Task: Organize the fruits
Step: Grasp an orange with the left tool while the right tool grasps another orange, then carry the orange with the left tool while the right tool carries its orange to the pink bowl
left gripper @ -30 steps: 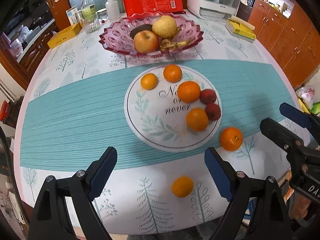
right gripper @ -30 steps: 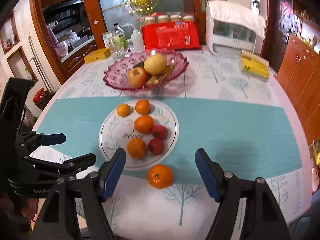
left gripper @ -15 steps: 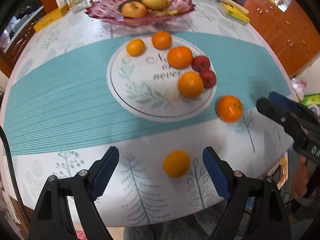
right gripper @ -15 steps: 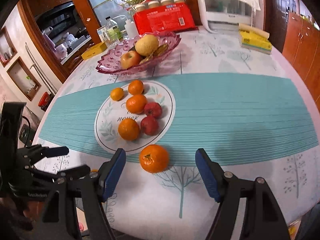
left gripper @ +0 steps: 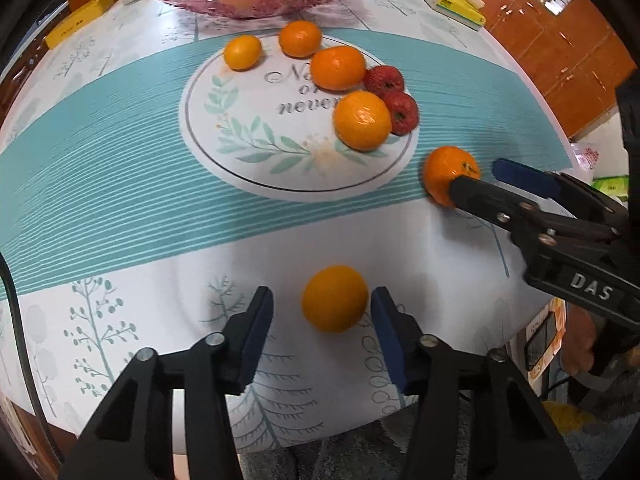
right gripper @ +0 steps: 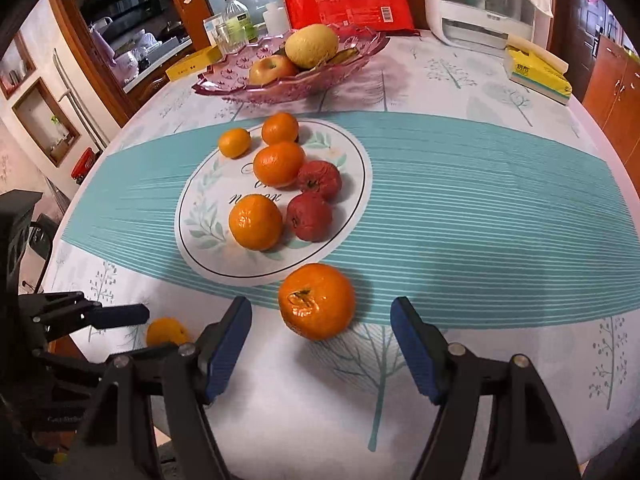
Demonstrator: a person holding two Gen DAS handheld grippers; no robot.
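Note:
A small orange [left gripper: 335, 298] lies on the tablecloth near the front edge, between the fingers of my left gripper [left gripper: 321, 296]. Its jaws are closing; a gap still shows on the orange's left side. A stemmed tangerine [right gripper: 317, 300] sits just off the round white plate [right gripper: 208, 248], between the tips of my open right gripper [right gripper: 320, 306], untouched. From the left wrist, the right gripper [left gripper: 478, 176] reaches in from the right at that tangerine [left gripper: 446, 168]. The plate [left gripper: 260, 120] holds several oranges and two red fruits [left gripper: 398, 100].
A pink glass bowl [right gripper: 248, 76] with an apple and a pear stands behind the plate. A red package [right gripper: 348, 4], bottles, a white appliance [right gripper: 484, 4] and a yellow box [right gripper: 536, 72] line the back. The table edge runs just under both grippers.
Both grippers have come down toward the table, each over its own fruit. The left jaws have narrowed around the small orange; the right jaws kept their width.

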